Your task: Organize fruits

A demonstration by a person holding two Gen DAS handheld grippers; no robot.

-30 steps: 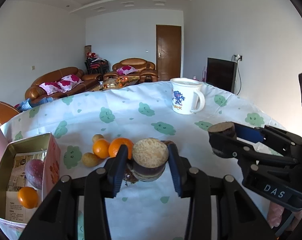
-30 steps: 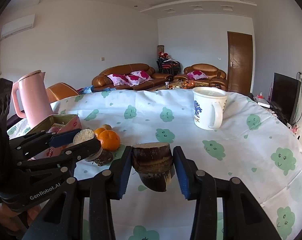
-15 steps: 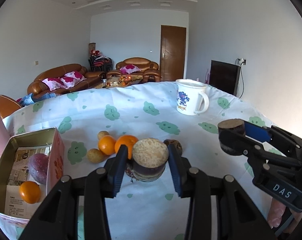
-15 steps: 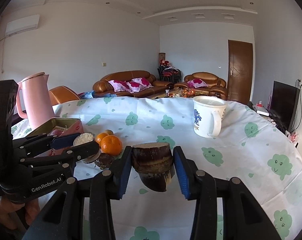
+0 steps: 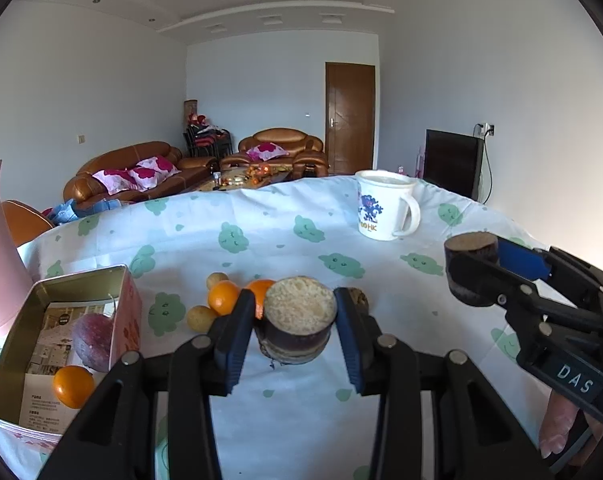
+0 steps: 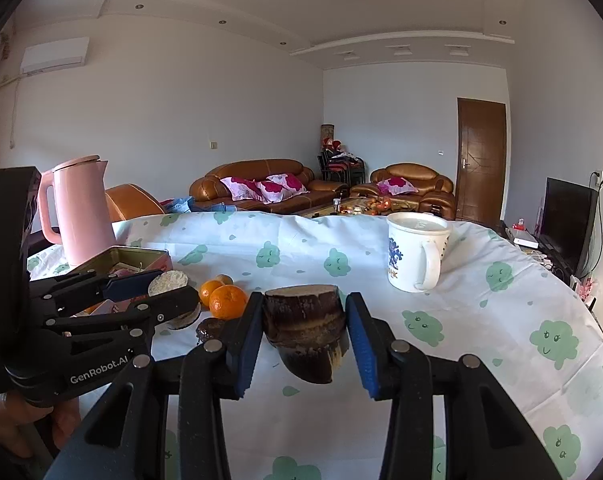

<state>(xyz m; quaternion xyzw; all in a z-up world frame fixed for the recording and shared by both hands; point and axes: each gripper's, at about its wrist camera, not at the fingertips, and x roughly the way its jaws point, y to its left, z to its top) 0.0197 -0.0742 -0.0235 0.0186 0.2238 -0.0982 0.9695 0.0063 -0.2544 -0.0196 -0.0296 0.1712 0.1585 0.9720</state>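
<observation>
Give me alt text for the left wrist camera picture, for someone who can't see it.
The left gripper clamps a dark sugarcane chunk above a cloud-print tablecloth. Behind it lie loose oranges; at left, an open tin holds a purple fruit and an orange. The right gripper holds another chunk.

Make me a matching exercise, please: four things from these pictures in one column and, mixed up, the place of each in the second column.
Things:
1. purple fruit
2. white mug
3. pale-topped sugarcane piece
4. pink kettle

Places:
A. in the left hand-held gripper
B. behind the tin box
C. inside the tin box
D. standing far back on the tablecloth

Pairs: 1-C, 2-D, 3-A, 4-B
</observation>
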